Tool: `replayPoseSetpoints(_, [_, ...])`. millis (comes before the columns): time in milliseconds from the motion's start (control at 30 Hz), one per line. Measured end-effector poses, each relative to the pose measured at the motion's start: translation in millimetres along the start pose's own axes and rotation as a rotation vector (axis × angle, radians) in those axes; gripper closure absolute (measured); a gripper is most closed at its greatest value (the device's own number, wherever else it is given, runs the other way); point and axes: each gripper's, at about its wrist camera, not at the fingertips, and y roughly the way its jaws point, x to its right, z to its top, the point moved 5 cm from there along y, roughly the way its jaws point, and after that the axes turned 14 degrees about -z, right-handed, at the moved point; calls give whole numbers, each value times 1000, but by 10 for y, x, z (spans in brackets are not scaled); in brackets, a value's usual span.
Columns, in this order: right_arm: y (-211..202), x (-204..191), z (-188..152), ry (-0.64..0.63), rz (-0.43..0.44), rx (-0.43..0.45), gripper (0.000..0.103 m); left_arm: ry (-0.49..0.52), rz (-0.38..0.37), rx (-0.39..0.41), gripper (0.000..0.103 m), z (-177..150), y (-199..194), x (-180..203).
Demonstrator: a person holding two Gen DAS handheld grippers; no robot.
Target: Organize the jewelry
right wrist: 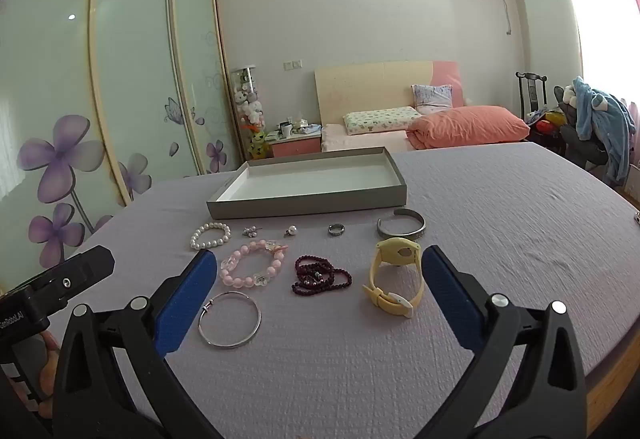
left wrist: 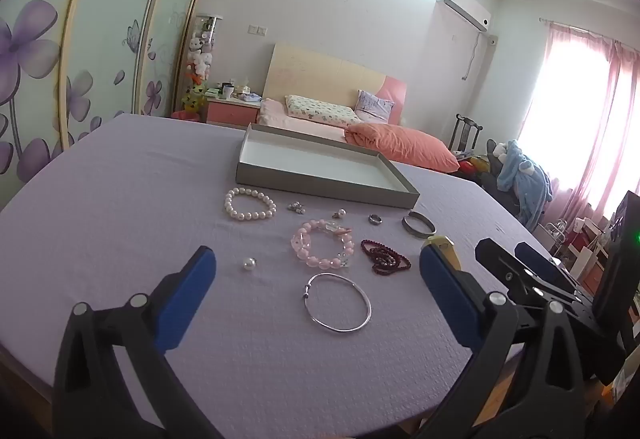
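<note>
Jewelry lies on a lilac table in front of a shallow grey tray. There is a white pearl bracelet, a pink bead bracelet, a dark red bead string, a silver bangle, a silver cuff, a ring, small earrings, a loose pearl and a yellow watch. My left gripper and right gripper hover open above them, holding nothing.
The tray is empty and white inside. Beyond the table are a bed with an orange pillow, a nightstand, sliding wardrobe doors on the left and a chair draped with blue cloth on the right. The table's wooden edge runs near right.
</note>
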Motion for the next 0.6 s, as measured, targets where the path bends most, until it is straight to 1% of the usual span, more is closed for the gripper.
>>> replayPoseSetpoints(600, [5, -7, -7, 0, 0, 2, 1, -1, 1, -2, 2, -1, 0, -1])
